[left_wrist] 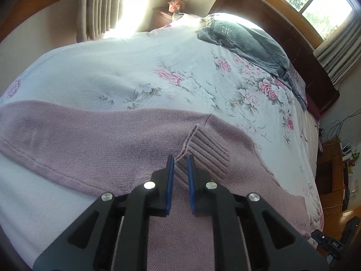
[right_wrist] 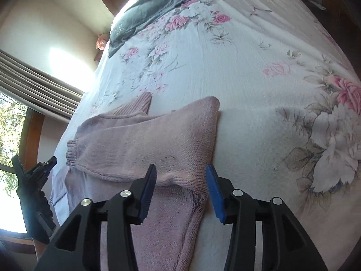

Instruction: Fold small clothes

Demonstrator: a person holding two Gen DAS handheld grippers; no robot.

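While the pink sweater [left_wrist: 94, 140] lies flat on the near part of the bed [left_wrist: 126, 67], with a sleeve folded across its body, a grey garment [left_wrist: 246, 43] sits well apart by the headboard [left_wrist: 288, 38], and curtains [left_wrist: 99, 6] hang beside the bed. The left gripper [left_wrist: 181, 164] has its fingers nearly together around the ribbed cuff [left_wrist: 203, 149], though whether they actually grip it I cannot tell. The right gripper [right_wrist: 181, 174] holds its fingers spread over the sweater's edge, its frame hiding the cloth beneath.
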